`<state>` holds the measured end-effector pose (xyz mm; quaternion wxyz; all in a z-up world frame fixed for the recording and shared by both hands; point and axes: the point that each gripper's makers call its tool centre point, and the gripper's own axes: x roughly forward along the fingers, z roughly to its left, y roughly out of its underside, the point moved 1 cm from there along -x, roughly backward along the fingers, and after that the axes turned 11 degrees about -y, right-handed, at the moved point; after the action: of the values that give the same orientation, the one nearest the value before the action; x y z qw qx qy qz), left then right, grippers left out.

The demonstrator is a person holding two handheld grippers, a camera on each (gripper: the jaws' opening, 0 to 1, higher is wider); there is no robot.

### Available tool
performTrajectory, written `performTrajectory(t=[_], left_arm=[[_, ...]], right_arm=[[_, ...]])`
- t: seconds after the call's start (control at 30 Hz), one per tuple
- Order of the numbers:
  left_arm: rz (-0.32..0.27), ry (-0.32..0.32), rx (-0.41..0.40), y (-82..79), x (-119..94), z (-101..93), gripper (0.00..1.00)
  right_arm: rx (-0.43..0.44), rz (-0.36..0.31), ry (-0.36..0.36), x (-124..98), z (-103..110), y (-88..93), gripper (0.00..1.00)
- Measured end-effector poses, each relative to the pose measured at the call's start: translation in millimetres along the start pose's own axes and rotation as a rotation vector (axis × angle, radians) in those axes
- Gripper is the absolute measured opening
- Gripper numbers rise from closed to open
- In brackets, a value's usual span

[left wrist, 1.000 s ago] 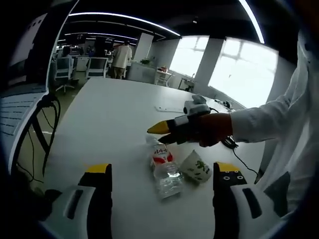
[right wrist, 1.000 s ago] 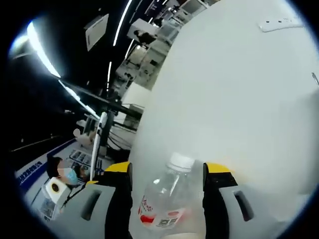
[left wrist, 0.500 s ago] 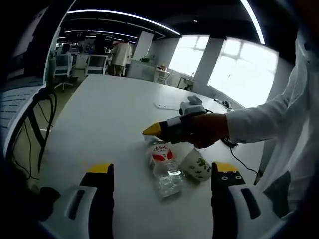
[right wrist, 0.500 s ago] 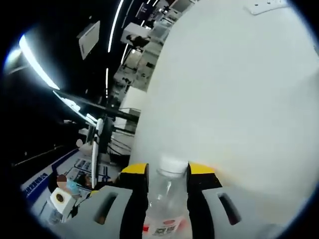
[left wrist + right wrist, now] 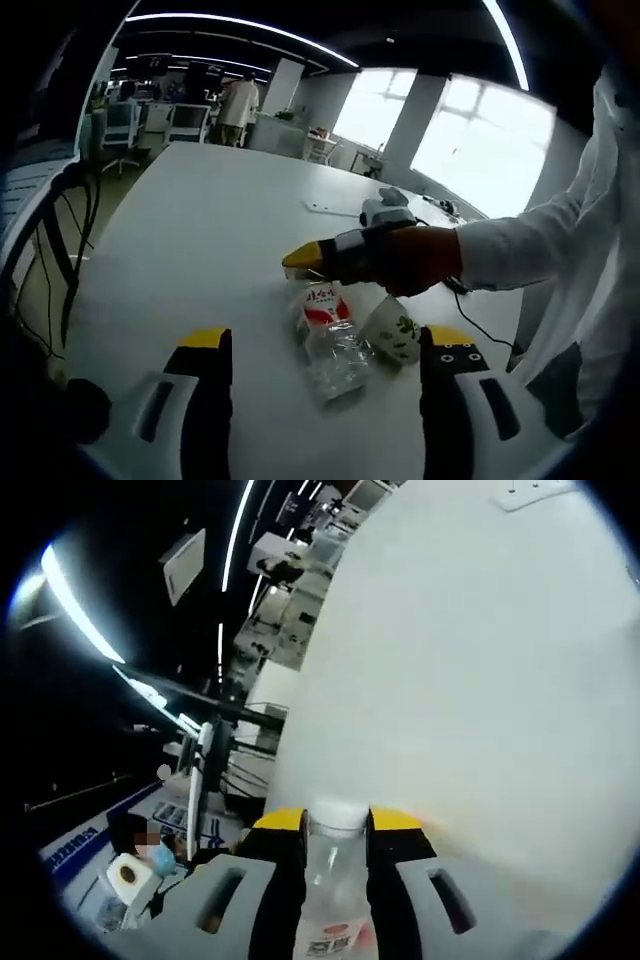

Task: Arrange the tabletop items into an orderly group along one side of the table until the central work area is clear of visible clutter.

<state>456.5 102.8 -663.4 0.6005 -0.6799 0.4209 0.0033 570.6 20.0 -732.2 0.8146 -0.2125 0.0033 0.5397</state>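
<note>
Right gripper (image 5: 336,822) pinches the clear plastic water bottle (image 5: 328,335) lying mid-table beside a tipped white paper cup (image 5: 392,333); left gripper (image 5: 318,350) hovers spread; both items need tidying

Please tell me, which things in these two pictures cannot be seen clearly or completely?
- Bottle, right gripper view: its lower body is cut off by the picture's bottom edge; the label print is too small to read.
- Paper cup, left gripper view: its far side is hidden behind the bottle and the right hand-held gripper.
- Left hand-held gripper, left gripper view: its rear is cut off at the bottom edge.
- White strip on the table: too small to identify.
</note>
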Motion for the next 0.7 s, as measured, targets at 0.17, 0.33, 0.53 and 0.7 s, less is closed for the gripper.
performTrajectory(t=[0.17, 0.33, 0.53, 0.7], left_arm=[[-0.004, 0.041, -0.012, -2.2, 8.6, -1.4, 0.77], [-0.005, 0.09, -0.027, -6.0, 20.6, -2.4, 0.75], [0.016, 0.179, -0.044, -7.5, 38.5, -10.0, 0.75], [0.043, 0.223, -0.057, -3.7, 55.9, -12.5, 0.72]], right_arm=[[-0.103, -0.003, -0.043, -0.2, 17.2, -5.8, 0.19], [-0.201, 0.002, -0.069, -1.6, 34.9, -6.5, 0.19], [-0.338, 0.026, -0.107, -3.8, 61.3, -0.2, 0.19], [-0.417, 0.041, -0.105, -5.2, 76.0, 5.5, 0.19]])
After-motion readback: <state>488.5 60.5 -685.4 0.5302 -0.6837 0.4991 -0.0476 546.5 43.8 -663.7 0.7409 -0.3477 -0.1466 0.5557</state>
